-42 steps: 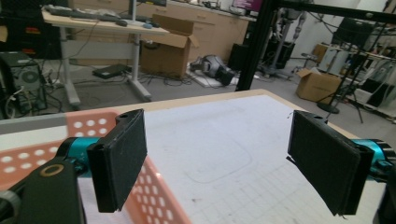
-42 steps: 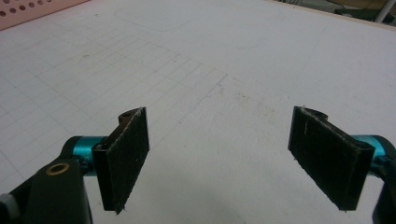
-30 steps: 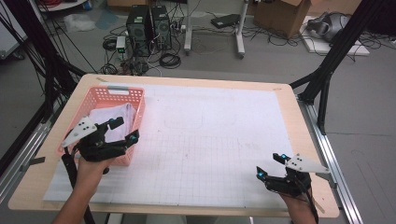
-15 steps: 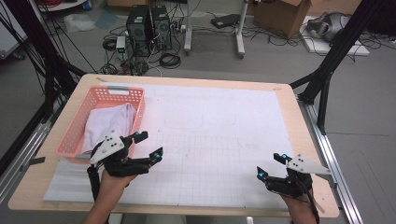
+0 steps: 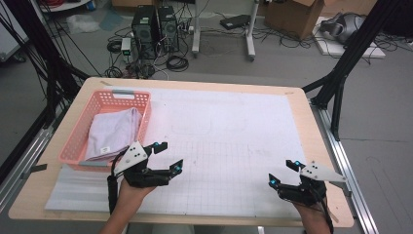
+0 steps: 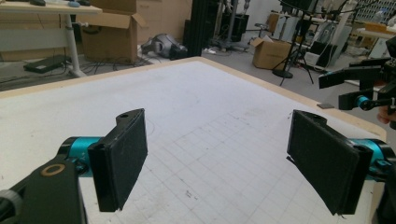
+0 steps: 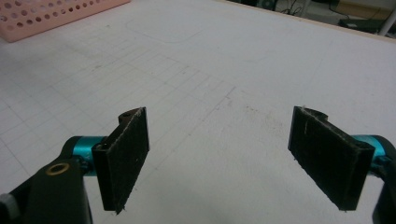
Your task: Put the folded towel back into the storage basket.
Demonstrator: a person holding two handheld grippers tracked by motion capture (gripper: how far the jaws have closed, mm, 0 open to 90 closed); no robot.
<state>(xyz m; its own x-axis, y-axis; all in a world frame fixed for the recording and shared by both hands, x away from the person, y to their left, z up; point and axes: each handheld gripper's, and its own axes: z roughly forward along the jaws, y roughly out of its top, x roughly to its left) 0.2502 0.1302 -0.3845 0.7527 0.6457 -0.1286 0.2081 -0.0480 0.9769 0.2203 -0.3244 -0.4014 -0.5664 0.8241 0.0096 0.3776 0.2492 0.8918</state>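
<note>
Change since earlier: left claw (image 5: 165, 157) was over the pink basket (image 5: 142, 108) a second ago; now it sits off the basket's near right corner, over the gridded mat. Right claw (image 5: 282, 173) has held its place.

High view, cloth: folded pale cloth (image 5: 113, 134) lies inside the basket, filling most of its floor, one edge riding up the basket's right wall. Nothing touches it.

High view, left claw: released, jaws spread wide, empty, just beside the basket and pointing away from it toward the worktop's middle.

High view, right claw: released, empty, well apart from the basket, near the worktop (image 5: 311, 122) front right corner.

Left gripper view: left claw (image 6: 217, 161) shows both black pads with bare gridded mat (image 6: 196, 140) between them; the other claw (image 6: 355, 88) is far off at the right edge.

Right gripper view: right claw (image 7: 219, 156) gapes wide over the mat; a corner of the basket (image 7: 56, 14) is far off at top left.

Step in hand (judgement): the cloth looks placed, and the hands are drawing clear of the basket.

Doing it well: keep both claws spread and lifted off the mat, move the left one away from the basket wall without snagging the raised cloth edge, and leave the fold undisturbed.
</note>
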